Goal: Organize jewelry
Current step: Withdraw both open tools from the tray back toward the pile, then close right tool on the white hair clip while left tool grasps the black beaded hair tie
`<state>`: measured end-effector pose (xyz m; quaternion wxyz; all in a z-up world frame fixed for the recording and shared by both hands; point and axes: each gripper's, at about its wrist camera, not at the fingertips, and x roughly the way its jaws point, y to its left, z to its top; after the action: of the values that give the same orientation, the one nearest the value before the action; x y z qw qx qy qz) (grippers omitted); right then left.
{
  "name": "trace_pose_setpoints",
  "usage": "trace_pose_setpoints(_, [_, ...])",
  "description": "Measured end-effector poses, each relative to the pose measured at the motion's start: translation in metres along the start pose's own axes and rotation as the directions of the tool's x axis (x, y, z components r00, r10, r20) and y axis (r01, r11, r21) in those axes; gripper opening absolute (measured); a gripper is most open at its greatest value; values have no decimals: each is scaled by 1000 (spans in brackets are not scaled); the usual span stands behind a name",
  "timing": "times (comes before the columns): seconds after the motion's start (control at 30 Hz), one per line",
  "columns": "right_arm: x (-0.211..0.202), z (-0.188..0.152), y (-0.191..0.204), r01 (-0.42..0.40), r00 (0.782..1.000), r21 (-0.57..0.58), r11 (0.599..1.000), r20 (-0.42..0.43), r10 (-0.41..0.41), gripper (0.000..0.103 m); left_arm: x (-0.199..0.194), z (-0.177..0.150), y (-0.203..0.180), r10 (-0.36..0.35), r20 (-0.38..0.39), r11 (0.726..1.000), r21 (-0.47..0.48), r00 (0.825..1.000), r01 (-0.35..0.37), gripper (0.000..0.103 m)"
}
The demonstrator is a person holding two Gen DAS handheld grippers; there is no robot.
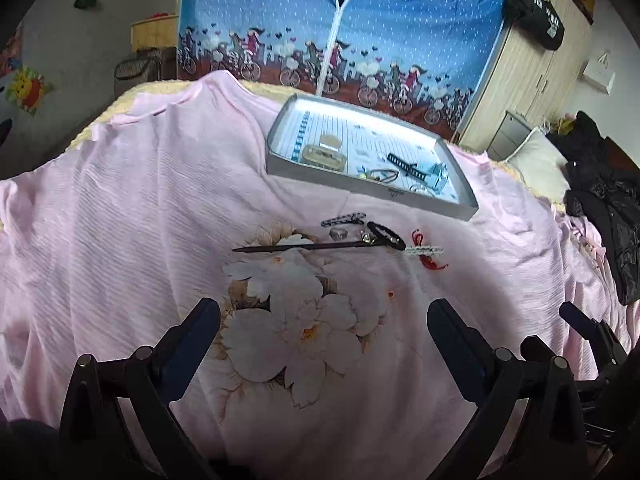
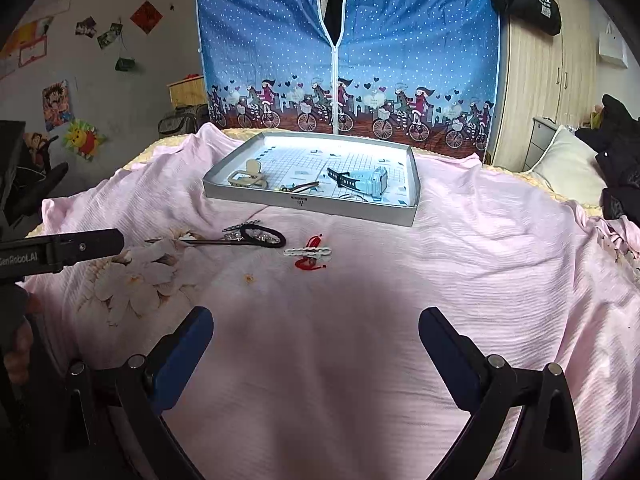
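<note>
A grey tray [image 1: 360, 179] [image 2: 304, 202] lies on the pink bedspread and holds a beige hair claw [image 2: 248, 176], a blue watch [image 2: 366, 180] and a few small pieces. In front of it loose jewelry lies on the cloth: a long dark hair stick [image 1: 296, 246] [image 2: 200, 241], a black oval clip [image 1: 386, 235] [image 2: 262, 236], a patterned clip [image 1: 344, 218], a ring [image 1: 339, 233], a white pearl clip [image 1: 424, 250] [image 2: 307, 251] over a red cord [image 1: 434, 265] [image 2: 310, 265]. My left gripper [image 1: 324, 320] and right gripper [image 2: 316, 326] hover open and empty, short of these pieces.
A blue zip wardrobe [image 2: 344, 48] with a bicycle print stands behind the bed. A wooden closet [image 2: 536, 92], a pillow [image 2: 568, 164] and dark clothes [image 1: 608, 208] are at the right. The left gripper's body [image 2: 60, 250] reaches in from the left of the right wrist view.
</note>
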<state>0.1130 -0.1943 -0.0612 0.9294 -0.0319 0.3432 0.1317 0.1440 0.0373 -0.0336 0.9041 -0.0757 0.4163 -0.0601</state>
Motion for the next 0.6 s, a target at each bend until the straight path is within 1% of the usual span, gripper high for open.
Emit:
trace_pose_setpoints(0.07, [4,0,-1,-2,1000,6,1000,-20,2,103,4,6,0,3,-17,1000,27,1000,-3,102])
trace_pose_setpoints(0.13, [9,0,-3,-1,999,14,1000,-44,2,103,6,11,1,6,-16,999,41,1000,-6,102])
trace_pose_setpoints(0.2, [15,0,-5,1,998,24,1000,-68,0,103,9,14,2,1,-22,999,40,1000,-1,102])
trace_pose_setpoints(0.33, [27,2,-12,-18,992,60,998,-123,25,103,20,21,7,-37,-79,999,23,996,39,102])
trace_pose_setpoints(0.43, [42,6,-26,-68,980,126,990,-178,90,103,33,29,9,-70,-142,997,18,987,73,102])
trace_pose_setpoints(0.47, [48,8,-33,-69,975,150,986,-198,99,103,39,33,9,-66,-162,997,26,985,71,102])
trace_pose_setpoints(0.53, [60,9,-47,-54,967,198,979,-236,101,103,47,40,8,-45,-173,997,53,984,55,101])
trace_pose_setpoints(0.6, [75,9,-61,-55,956,250,967,-268,124,103,57,44,4,-49,-186,995,78,981,65,102])
